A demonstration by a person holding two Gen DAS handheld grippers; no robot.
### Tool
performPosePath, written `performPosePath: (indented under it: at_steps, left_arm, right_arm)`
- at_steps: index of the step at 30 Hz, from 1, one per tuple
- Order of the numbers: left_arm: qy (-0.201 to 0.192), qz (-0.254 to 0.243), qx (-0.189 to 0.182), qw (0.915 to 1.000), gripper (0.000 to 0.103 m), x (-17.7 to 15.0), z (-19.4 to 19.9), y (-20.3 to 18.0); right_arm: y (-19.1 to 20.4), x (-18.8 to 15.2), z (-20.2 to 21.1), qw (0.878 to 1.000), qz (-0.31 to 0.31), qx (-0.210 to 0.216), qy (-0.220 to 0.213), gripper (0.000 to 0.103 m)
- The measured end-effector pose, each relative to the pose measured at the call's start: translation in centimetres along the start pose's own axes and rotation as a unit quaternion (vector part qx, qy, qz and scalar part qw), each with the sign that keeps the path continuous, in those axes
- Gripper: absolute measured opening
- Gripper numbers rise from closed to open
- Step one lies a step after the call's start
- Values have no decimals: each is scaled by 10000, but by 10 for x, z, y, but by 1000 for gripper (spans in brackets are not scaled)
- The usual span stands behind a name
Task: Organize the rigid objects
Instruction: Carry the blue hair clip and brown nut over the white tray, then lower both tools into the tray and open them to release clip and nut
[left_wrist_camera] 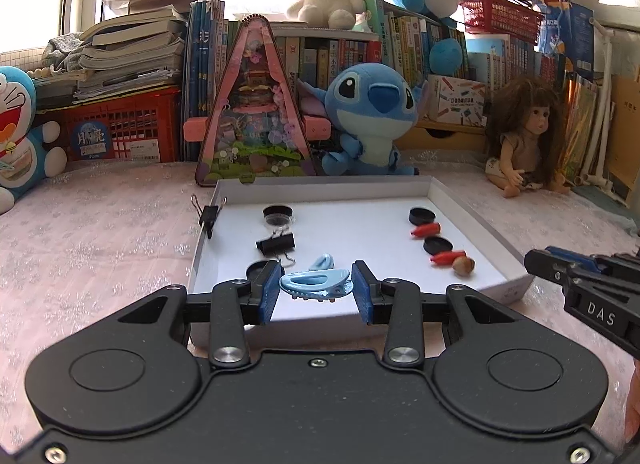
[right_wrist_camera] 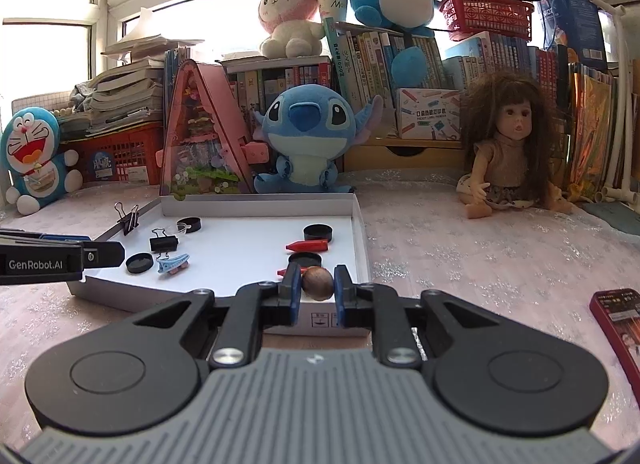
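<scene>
Spreading around one blue clip (left_wrist_camera: 316, 282), the left tool (left_wrist_camera: 316, 292) gapes; right tool (right_wrist_camera: 317, 290) seemingly pinches one nut (right_wrist_camera: 317, 283).

In the left wrist view, a black round cap (left_wrist_camera: 256, 270) at the near left of the white tray (left_wrist_camera: 472, 200) is half hidden behind the left gripper's (left_wrist_camera: 316, 290) left finger, and a smaller blue clip (left_wrist_camera: 322, 263) is partly covered by the blue hair clip (left_wrist_camera: 314, 282). In the right wrist view, the near red crayon (right_wrist_camera: 282, 272) is mostly hidden behind the right gripper's (right_wrist_camera: 317, 290) left finger, and the nut (right_wrist_camera: 317, 283) covers part of a black cap (right_wrist_camera: 305, 259). A red box (right_wrist_camera: 620, 324) at the near right is cut off by the picture's edge, its print too blurred to read.
</scene>
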State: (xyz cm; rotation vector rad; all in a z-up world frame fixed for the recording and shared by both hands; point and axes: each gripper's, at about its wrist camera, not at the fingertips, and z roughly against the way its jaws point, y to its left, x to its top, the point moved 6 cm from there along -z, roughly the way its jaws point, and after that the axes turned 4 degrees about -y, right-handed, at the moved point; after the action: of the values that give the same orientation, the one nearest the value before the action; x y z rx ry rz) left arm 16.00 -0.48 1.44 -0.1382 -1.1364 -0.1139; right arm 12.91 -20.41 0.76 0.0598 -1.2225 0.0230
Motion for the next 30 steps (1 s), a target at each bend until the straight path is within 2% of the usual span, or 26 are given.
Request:
performPosePath:
  at_steps: [6, 20, 30]
  left_arm:
    - [-1, 147, -35, 9999, 36, 13, -13, 5]
    - [-4, 146, -5, 9999, 36, 40, -53, 7]
    - [162, 380, 84, 9991, 36, 40, -86, 17]
  right_arm:
    - [-4, 9, -14, 10000, -1, -14, -24, 21]
    - [-1, 21, -48, 9999, 44, 94, -14, 21]
    - [-4, 17, -81, 9993, -115, 53, 353, 22]
